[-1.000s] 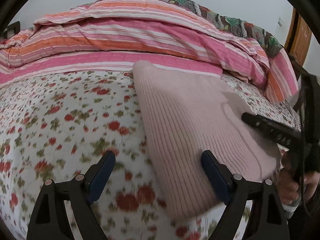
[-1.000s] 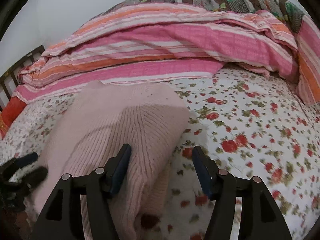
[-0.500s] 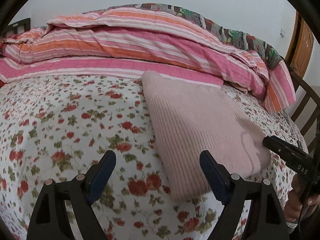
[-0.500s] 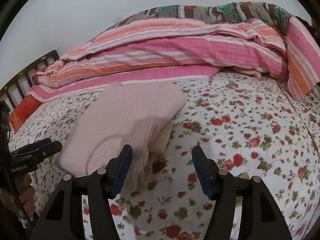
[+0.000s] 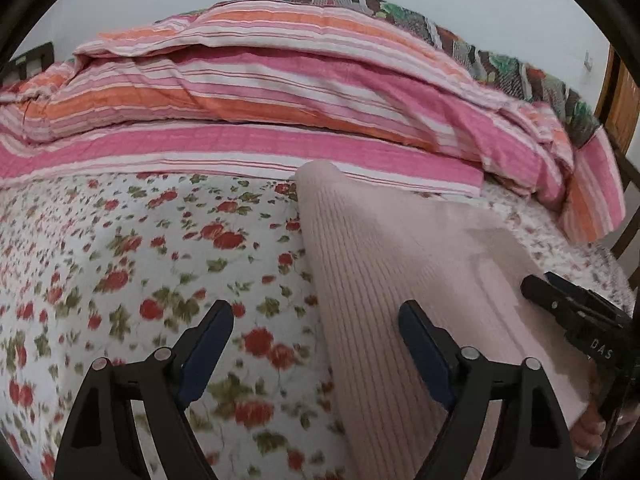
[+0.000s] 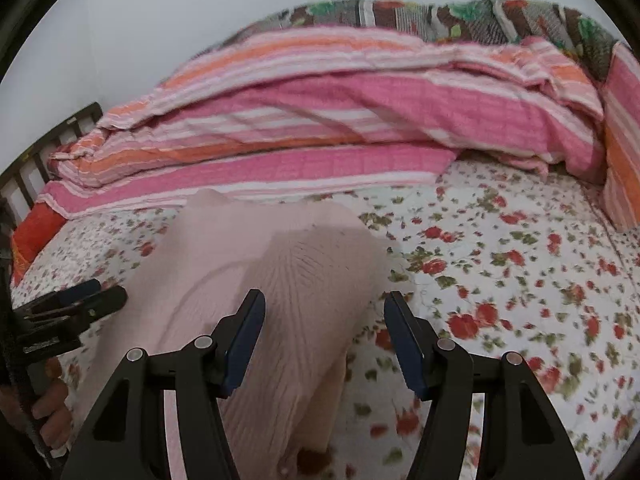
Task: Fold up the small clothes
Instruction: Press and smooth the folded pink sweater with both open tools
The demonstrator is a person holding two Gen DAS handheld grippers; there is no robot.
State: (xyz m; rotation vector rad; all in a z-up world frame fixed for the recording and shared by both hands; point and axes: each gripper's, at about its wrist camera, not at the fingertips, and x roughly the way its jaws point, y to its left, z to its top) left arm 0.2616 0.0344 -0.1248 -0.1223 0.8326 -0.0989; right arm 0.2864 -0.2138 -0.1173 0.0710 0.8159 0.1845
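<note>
A folded pale pink ribbed knit garment (image 5: 404, 292) lies flat on the floral bedsheet (image 5: 140, 280). My left gripper (image 5: 316, 350) is open and empty, straddling the garment's left edge near its front. In the right wrist view the same garment (image 6: 256, 272) lies ahead and to the left. My right gripper (image 6: 324, 340) is open and empty over the garment's right front edge. The other gripper shows at the side of each view: the right one (image 5: 580, 316), the left one (image 6: 68, 312).
A rumpled pink, orange and white striped quilt (image 5: 280, 92) is piled along the far side of the bed, with a dark patterned blanket (image 6: 440, 20) behind it. A dark bed rail (image 6: 36, 164) stands at the left. A wooden door (image 5: 616, 108) is at the right.
Both grippers pulled back from the garment half a second ago and have now moved in close over it again, still open. The garment lies folded and has not shifted.
</note>
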